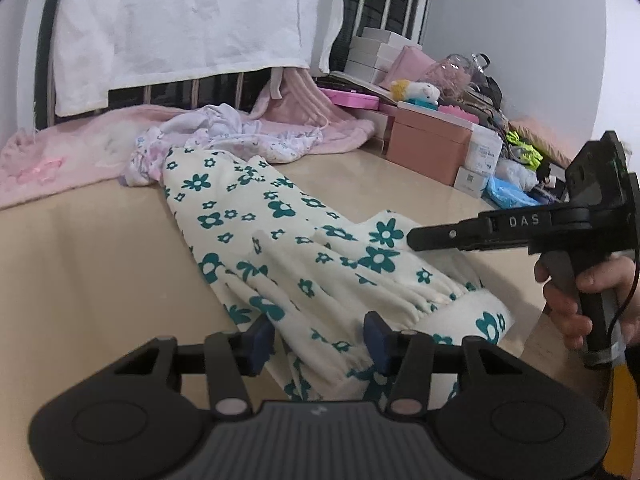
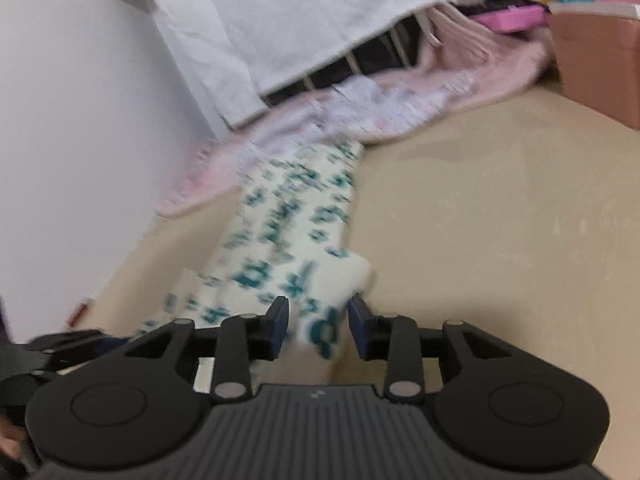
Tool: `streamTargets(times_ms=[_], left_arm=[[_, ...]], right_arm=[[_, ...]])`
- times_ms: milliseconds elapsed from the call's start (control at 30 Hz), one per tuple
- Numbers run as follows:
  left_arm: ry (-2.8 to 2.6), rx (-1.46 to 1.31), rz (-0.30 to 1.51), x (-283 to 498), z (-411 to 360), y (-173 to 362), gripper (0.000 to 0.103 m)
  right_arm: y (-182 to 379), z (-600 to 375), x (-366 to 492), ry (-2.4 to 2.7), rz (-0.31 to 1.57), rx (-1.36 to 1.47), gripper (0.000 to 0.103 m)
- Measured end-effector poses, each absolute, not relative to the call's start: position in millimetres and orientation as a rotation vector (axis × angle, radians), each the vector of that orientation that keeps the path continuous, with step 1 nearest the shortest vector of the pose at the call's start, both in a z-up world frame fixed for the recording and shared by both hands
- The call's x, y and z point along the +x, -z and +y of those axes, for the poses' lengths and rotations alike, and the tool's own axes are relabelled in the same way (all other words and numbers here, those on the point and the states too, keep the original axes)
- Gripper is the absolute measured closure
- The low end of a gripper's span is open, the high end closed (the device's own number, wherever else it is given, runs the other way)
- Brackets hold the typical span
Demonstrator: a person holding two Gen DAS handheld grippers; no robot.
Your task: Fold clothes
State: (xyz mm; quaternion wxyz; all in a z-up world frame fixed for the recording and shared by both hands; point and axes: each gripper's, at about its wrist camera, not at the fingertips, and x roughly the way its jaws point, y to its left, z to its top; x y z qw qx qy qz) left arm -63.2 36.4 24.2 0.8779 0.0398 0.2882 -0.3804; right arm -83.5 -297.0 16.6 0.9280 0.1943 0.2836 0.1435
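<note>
Cream trousers with teal flowers [image 1: 280, 240] lie lengthwise on the beige surface [image 1: 80, 264], their gathered waistband nearest me. My left gripper [image 1: 318, 344] has the waistband bunched between its blue pads, and the cloth fills the gap. My right gripper [image 1: 416, 238], held by a hand [image 1: 568, 304], hovers just above the right side of the trousers. In the blurred right wrist view the right gripper [image 2: 318, 324] stands open around a fold of the trousers [image 2: 288, 232]. A gap shows beside the right pad [image 2: 358, 328].
A pink blanket [image 1: 60, 152] and a crumpled white printed garment [image 1: 224, 132] lie behind the trousers. A white sheet [image 1: 180, 20] hangs over a rail at the back. A pink box [image 1: 428, 140] and stacked clutter fill the right side.
</note>
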Motion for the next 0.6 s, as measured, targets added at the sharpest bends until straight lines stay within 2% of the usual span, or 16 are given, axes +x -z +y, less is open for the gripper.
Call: streamTargets(times_ms=[33, 67, 100, 233, 333, 433, 533, 600], left_arm=[[0.790, 0.077, 0.603, -62.8, 36.8, -24.3, 0.055], [0.786, 0.077, 0.604, -63.1, 36.5, -24.4, 0.055], [0.783, 0.082, 0.602, -64.2, 36.2, -24.4, 0.055], [0.780, 0.097, 0.596, -67.1, 34.7, -24.2, 0.055], [0.779, 0.079, 0.605, -64.3, 34.2, -23.7, 0.055], [0.776, 0.078, 0.603, -65.0, 32.6, -23.2, 0.055], [0.783, 0.085, 0.603, -64.8, 30.4, -22.1, 0.054], [0.780, 0.086, 0.600, -65.1, 30.3, -23.5, 0.054]], right_arm=[[-17.1, -295.0, -82.5, -0.306, 0.585, 0.398, 0.073], [-19.1, -290.3, -82.3, -0.303, 0.582, 0.374, 0.091], [-22.2, -282.1, -81.0, -0.294, 0.570, 0.335, 0.095], [-47.5, -243.7, -91.8, -0.375, 0.469, 0.155, 0.098], [-41.4, -251.8, -80.5, -0.532, 0.525, 0.345, 0.101], [-8.6, -287.2, -55.3, -0.425, 0.644, 0.576, 0.101], [-1.6, -292.9, -52.8, -0.339, 0.661, 0.528, 0.102], [-6.3, -283.8, -57.7, -0.325, 0.633, 0.447, 0.098]])
